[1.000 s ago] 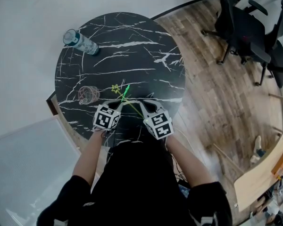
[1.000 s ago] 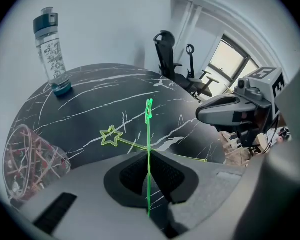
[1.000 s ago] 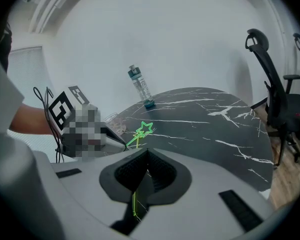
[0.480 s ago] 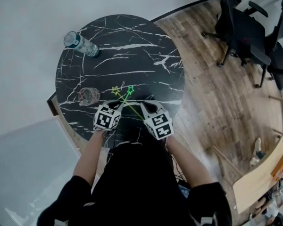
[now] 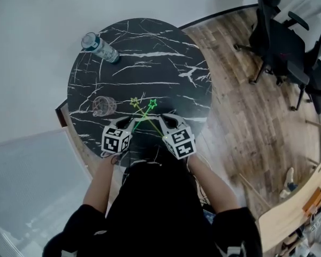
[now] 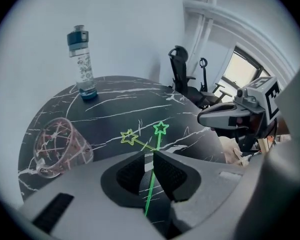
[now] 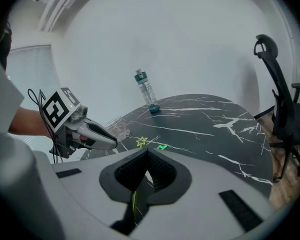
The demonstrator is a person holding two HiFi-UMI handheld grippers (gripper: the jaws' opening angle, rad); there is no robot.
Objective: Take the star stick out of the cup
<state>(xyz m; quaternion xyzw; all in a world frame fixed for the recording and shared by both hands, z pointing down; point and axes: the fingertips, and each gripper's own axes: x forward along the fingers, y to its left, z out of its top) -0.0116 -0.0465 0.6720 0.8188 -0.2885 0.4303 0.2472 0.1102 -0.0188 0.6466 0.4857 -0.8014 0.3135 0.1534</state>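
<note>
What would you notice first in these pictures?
Two bright star sticks cross over the near side of the black marble table: a green star stick and a yellow star stick. A pinkish glass cup sits just left of them, and a water bottle stands at the far edge.

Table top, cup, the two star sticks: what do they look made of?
The table top looks like black stone or marble-look laminate: glossy, with white veins. The cup is clear plastic or glass, see-through with pinkish lines; can't tell which. The green star stick and yellow star stick are thin and bright, probably plastic.
</note>
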